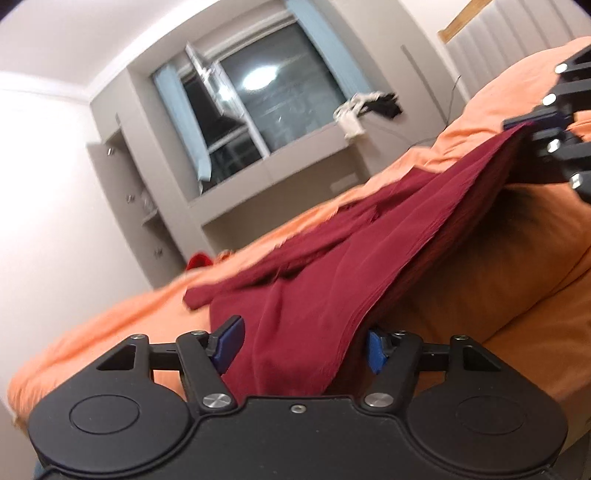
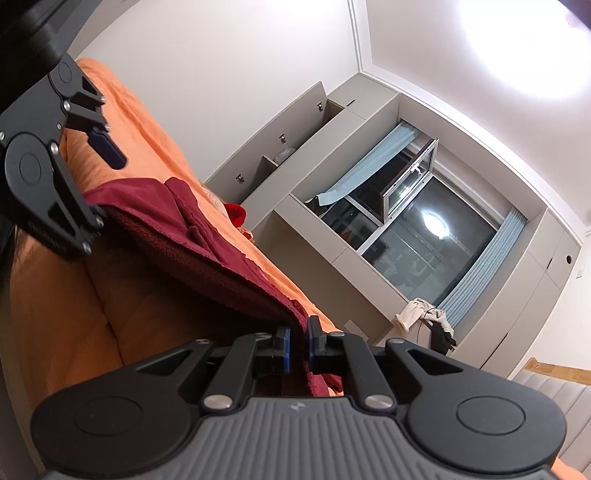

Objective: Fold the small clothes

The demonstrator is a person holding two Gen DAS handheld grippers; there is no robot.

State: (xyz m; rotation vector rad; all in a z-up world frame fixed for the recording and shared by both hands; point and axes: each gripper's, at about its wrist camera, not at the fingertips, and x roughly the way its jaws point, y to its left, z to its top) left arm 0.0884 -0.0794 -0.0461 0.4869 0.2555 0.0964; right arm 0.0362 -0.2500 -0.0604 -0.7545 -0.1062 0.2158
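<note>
A dark red garment (image 1: pixel 332 258) hangs stretched above the orange bed (image 1: pixel 110 325), one long edge lifted. My right gripper (image 2: pixel 298 347) is shut on one end of that edge; in the left wrist view it shows at the upper right (image 1: pixel 532 123), pinching the cloth's corner. My left gripper (image 1: pixel 303 347) stands with its jaws wide apart and the garment's near end lies between the blue pads (image 1: pixel 231 343), which do not visibly press it. In the right wrist view the left gripper (image 2: pixel 101 184) is at the upper left, over the garment (image 2: pixel 207 236).
Grey cabinets and a window (image 1: pixel 266 103) fill the far wall. Loose clothes (image 1: pixel 369 107) lie on the sill. A small red item (image 1: pixel 199 260) sits at the bed's far edge. A padded headboard (image 1: pixel 498 33) stands at the right.
</note>
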